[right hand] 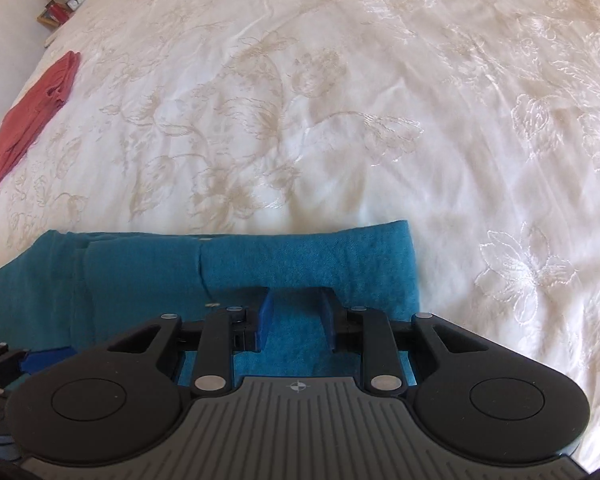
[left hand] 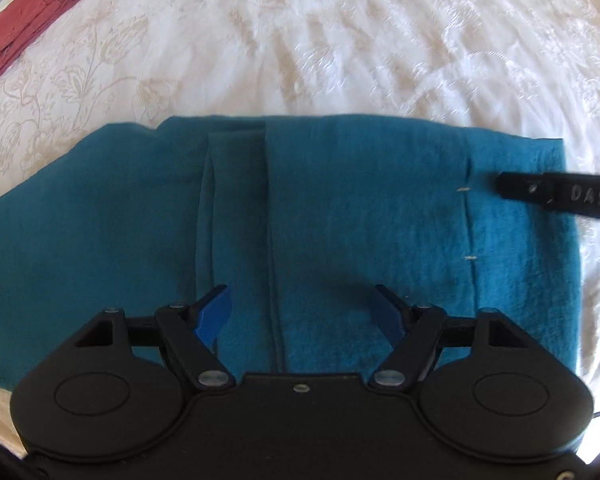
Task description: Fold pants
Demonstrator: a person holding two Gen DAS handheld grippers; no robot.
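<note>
Left gripper (left hand: 304, 304): jaws spread wide over teal pants (left hand: 340, 208), nothing between blue fingers (left hand: 216, 312).
Pants: folded flat on white bedspread (left hand: 260, 48).
Red garment (left hand: 32, 28): far left of pants.
Right gripper (right hand: 298, 312): jaws partly apart over pants' right end, gripping nothing visible.

White letters "DAS" on the black right gripper (left hand: 560, 196) finger, nothing else legible
</note>
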